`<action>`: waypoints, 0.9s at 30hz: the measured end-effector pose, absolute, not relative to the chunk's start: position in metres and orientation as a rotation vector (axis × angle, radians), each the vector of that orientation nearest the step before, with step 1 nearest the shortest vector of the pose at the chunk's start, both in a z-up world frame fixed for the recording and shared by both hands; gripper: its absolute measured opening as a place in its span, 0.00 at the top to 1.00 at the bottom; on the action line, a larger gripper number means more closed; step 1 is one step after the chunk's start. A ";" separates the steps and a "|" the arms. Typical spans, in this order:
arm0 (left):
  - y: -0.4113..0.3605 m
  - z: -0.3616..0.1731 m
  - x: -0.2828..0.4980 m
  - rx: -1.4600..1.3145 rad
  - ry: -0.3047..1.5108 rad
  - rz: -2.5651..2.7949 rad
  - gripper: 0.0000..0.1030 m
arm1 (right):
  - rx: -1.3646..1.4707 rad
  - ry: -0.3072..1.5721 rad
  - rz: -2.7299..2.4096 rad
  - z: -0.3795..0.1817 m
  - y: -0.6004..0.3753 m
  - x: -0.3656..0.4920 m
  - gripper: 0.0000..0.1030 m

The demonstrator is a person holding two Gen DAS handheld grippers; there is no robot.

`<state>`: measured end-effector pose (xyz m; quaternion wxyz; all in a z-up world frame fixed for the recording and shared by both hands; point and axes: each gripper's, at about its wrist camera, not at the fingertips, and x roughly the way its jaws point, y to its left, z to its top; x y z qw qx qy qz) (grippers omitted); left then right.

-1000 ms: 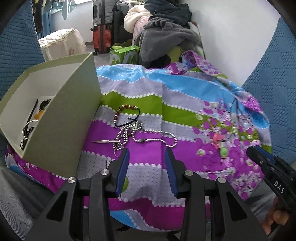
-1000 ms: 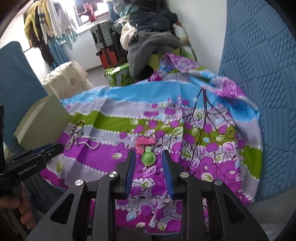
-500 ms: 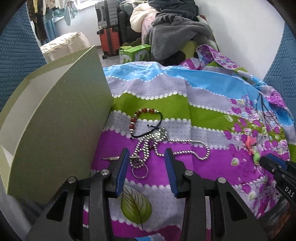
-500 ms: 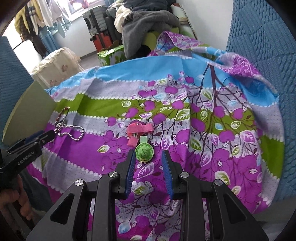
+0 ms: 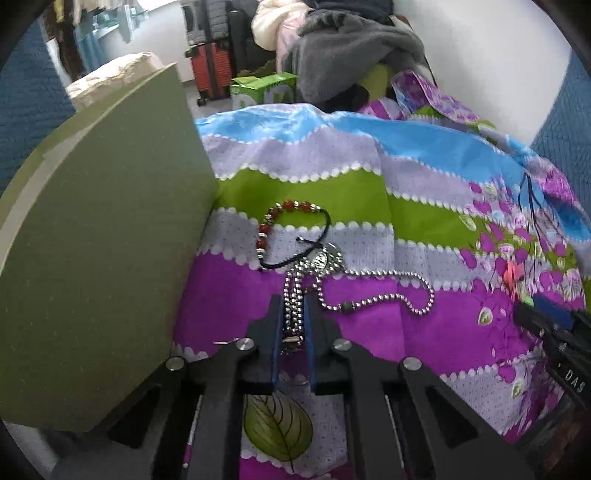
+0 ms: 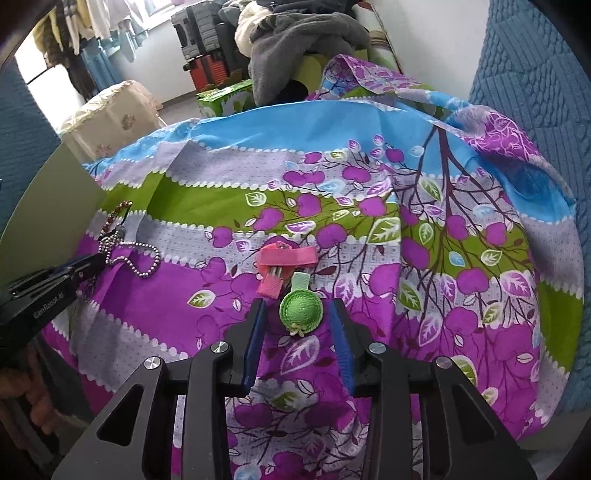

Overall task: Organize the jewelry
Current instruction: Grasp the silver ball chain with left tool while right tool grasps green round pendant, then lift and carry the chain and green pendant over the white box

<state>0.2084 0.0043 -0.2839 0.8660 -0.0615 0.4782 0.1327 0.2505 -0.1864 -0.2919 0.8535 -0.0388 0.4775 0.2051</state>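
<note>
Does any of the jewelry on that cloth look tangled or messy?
Yes. The ball chain lies bunched, its strands doubled over near a metal tag, and it overlaps the bead bracelet's black cord. The left tool is closing on the bunched strands.

Two close, downward wrist views sharing the striped cloth (image 5: 295, 177).

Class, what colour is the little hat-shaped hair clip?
Green hat-shaped hair clip, clearest in the right wrist view.

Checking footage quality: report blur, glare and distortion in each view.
Left wrist view: fisheye bending, green box dim, right edge smeared, ball chain sharp. Right wrist view: window blown out, green hat clip crisp, edges curved.
</note>
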 end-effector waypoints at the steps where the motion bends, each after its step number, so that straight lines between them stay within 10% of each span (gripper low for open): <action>1: 0.005 -0.282 0.209 -0.126 1.004 0.271 0.93 | -0.076 1.005 0.435 -0.292 -0.186 0.251 0.67; 27: 0.013 -0.256 0.201 -0.304 0.980 0.106 0.98 | -0.054 0.959 0.420 -0.261 -0.183 0.240 0.79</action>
